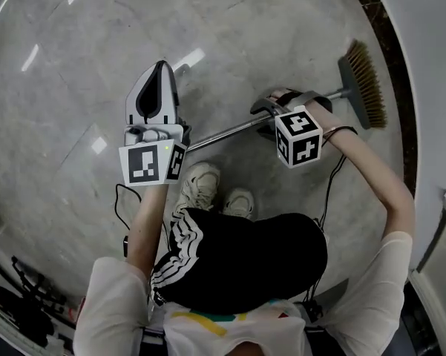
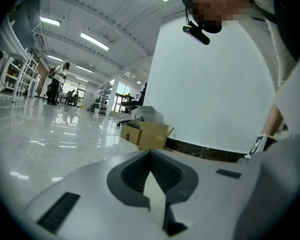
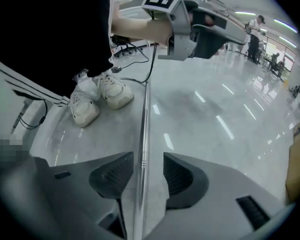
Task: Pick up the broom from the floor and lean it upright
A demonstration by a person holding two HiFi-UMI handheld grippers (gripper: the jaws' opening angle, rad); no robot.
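Observation:
The broom lies flat on the pale floor. Its thin metal handle (image 1: 223, 133) runs from near my shoes to the brush head (image 1: 363, 84) with tan bristles at the upper right. My right gripper (image 1: 271, 111) points steeply down over the handle, open. In the right gripper view the handle (image 3: 142, 134) runs between the two jaws of the right gripper (image 3: 144, 173), close to the left pad and with a gap to the right one. My left gripper (image 1: 160, 71) hovers left of the handle, pointing roughly level. Its jaws are shut and empty, tips meeting in the left gripper view (image 2: 150, 152).
My two pale shoes (image 1: 208, 188) stand right beside the handle's near end. A black cable (image 1: 122, 206) trails on the floor. A white wall with dark skirting (image 1: 392, 47) runs just behind the brush head. Cardboard boxes (image 2: 146, 134) sit by that wall.

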